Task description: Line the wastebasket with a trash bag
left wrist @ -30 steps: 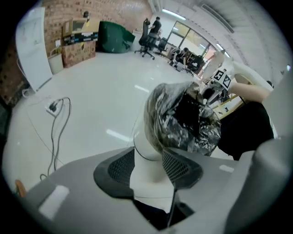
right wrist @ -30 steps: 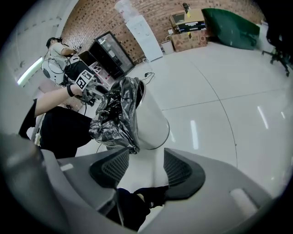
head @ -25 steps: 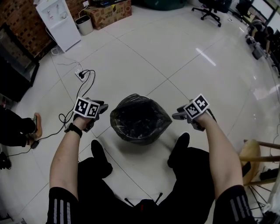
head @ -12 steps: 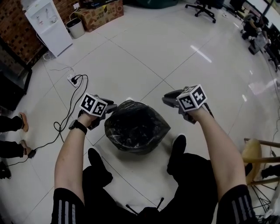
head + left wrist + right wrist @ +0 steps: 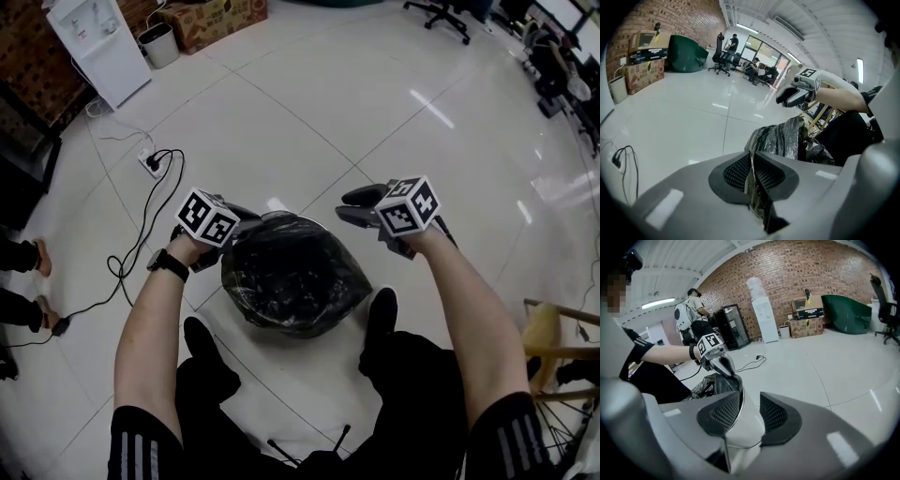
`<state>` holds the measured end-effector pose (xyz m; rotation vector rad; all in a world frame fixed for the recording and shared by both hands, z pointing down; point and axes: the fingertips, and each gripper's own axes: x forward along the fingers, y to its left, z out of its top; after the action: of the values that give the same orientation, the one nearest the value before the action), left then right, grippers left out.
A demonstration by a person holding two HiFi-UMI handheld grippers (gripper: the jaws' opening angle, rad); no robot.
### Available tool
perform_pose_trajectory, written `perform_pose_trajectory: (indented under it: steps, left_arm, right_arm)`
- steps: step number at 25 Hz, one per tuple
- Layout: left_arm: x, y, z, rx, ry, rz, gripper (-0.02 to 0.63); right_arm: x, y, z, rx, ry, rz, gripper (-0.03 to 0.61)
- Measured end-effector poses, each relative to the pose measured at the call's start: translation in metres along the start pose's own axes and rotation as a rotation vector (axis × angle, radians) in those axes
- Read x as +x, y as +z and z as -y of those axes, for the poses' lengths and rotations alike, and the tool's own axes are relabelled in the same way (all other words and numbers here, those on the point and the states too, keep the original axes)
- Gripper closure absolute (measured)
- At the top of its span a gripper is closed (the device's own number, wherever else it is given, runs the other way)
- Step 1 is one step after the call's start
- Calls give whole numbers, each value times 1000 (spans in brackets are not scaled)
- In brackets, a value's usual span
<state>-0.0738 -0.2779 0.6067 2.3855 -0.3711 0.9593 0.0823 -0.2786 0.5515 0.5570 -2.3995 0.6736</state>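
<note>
The wastebasket, wrapped in a crinkled black trash bag [image 5: 291, 277], stands on the tiled floor between my feet. My left gripper [image 5: 246, 217] is at the bag's left rim. Its jaws [image 5: 752, 161] have just been closing and are shut on a fold of the bag's film [image 5: 780, 136]. My right gripper [image 5: 352, 204] hovers just beyond the far right rim. Its jaws [image 5: 749, 404] have just been opening and stand apart, with a pale smooth surface between them. The bag's dark edge [image 5: 732, 380] runs by the left pad, and no pad presses on it.
A power strip with black cables [image 5: 155, 161] lies on the floor to the left. A white water dispenser [image 5: 89, 42], a small bin [image 5: 157, 42] and a cardboard box [image 5: 211, 21] stand far back. A wooden stool [image 5: 562, 328] is at the right, another person's shoes [image 5: 19, 253] at the left.
Both grippers have moved in from the sides toward the basket's far rim. The left one has closed on the bag's edge.
</note>
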Motion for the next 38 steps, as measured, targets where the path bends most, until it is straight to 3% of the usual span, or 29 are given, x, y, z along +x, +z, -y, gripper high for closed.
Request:
perform_pose_trajectory:
  steps: [8,11,16,20,23,24,27,33,38]
  left_arm:
    - [-21,21,-8,21,88,96,609]
    - [-21,22,-8,25,85,103,609]
    - [-18,24,-8,22,85,106,610]
    - [-17,28,-4,24,75,125,611]
    - [-20,32,-2,24,76,142,611]
    - [-21,34,-2,23,75,151,611]
    - [-25,42,0,16,75,190,612]
    - [-23,48,-16,1,155,218,613]
    - [-3,30,-22,6,169,144,611]
  right_arm:
    - [19,-24,-24,-32,42,-77,402]
    - [31,-24,-33,-59,59,-93,370]
    - [46,-43,-45,-124,62,-197,369]
    - [45,-58,-39,-120,30,-245,440]
    - [39,-62,-39,-119,36,-262,518]
    - [37,-62,-43,-119,58,-259,572]
    - [31,-56,-53,-120,102,-227,572]
    - [19,-36,-13,-10,-39,-104,572]
    - [34,-56,3,-35,-109,-166,572]
